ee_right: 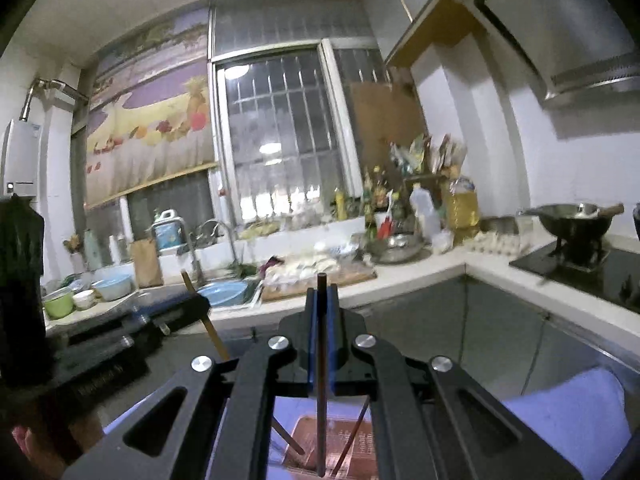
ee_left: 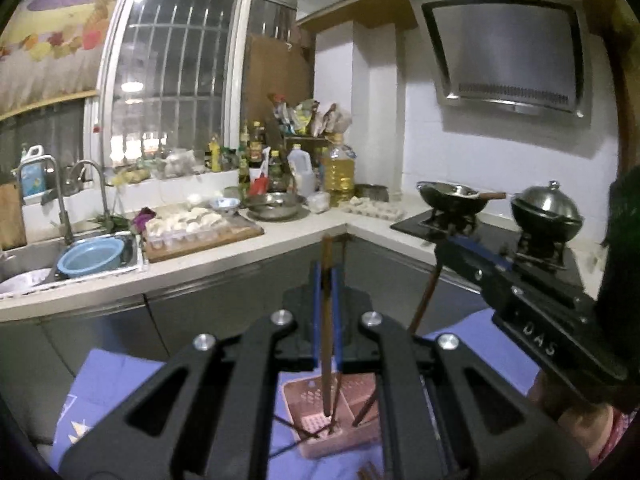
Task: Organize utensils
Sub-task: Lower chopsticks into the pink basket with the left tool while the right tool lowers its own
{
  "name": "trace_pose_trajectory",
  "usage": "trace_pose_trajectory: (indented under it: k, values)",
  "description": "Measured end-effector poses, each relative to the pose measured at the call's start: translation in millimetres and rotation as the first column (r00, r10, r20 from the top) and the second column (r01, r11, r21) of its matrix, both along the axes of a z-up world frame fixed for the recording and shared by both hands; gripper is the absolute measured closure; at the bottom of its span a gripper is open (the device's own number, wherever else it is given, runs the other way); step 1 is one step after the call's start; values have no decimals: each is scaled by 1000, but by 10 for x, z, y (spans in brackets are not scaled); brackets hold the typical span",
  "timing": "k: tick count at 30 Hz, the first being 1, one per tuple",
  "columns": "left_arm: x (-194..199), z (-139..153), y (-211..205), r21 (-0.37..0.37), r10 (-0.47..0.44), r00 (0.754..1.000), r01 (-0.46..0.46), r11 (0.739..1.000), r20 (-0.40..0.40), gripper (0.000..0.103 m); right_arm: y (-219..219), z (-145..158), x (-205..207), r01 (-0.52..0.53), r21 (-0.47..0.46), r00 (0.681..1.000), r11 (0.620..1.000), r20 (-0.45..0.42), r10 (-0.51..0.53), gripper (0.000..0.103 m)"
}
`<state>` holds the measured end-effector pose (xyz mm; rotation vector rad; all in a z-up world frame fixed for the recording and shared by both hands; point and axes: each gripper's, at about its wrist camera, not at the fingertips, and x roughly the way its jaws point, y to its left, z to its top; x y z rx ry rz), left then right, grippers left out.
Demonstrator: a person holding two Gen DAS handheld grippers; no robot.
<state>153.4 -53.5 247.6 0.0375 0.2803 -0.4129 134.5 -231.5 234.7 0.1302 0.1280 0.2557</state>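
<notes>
both hand-held grippers are clamped shut on a chopstick each, the left hand-held gripper pinching a brown chopstick and the right hand-held gripper a darker chopstick, tips dangling over the pinkish holder sitting on a blue cloth. these sticks look light, stiff and a bit slick, so i'd guess gripping near the upper third keeps them from swinging. holder's mostly hidden behind the linkage, so i can't tell which compartment the tips are over
</notes>
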Motion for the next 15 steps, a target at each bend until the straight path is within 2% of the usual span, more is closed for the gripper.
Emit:
trace_pose_trajectory:
  k: [6, 12, 15]
  values:
    - [327, -491, -153, 52, 28, 999, -26, 998, -34, 98, 120, -430, 365, 30, -70, 999, 997, -32, -33, 98]
    - [476, -858, -157, 66, 30, 995, -24, 998, -96, 98, 144, -769, 484, 8, -87, 995, 996, -103, -17, 98]
    - [500, -1003, -174, 92, 38, 988, -24, 995, -148, 98, 153, -892, 524, -28, -75, 986, 997, -167, 15, 98]
